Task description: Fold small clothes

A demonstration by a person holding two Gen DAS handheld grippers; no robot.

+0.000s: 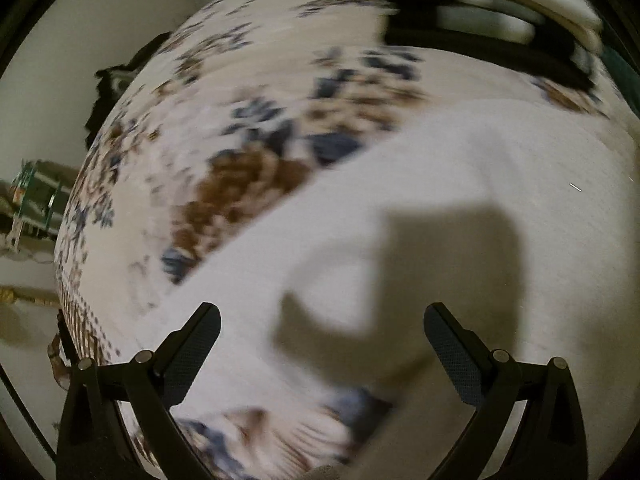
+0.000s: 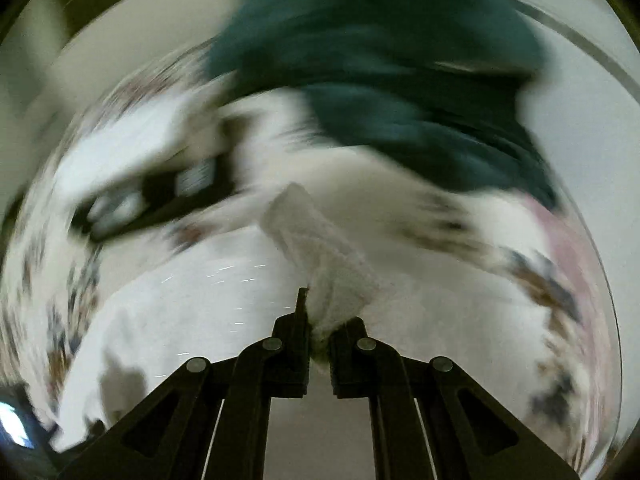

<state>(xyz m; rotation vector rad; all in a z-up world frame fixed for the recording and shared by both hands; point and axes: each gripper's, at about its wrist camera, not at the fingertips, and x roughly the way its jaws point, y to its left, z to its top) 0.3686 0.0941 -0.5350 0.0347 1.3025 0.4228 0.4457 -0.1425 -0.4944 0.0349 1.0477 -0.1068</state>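
The right tool (image 2: 318, 322) is pinched tight on a corner of a small white cloth (image 2: 320, 248), which rises from its fingers, lifted above the bed. The left tool (image 1: 322, 336) hangs wide, holding nothing, over a white garment (image 1: 460, 184) spread on the flowered bedsheet (image 1: 248, 132). A dark green garment (image 2: 400, 72) lies beyond, blurred.

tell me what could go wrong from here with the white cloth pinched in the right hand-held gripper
1. The right hand-held gripper pinches only a narrow bunched edge of the small white terry cloth; it may slip out mid-swing, since the view is heavily motion-blurred.
2. The left hand-held gripper is open, holding nothing over the white fabric, so the fold could skew.
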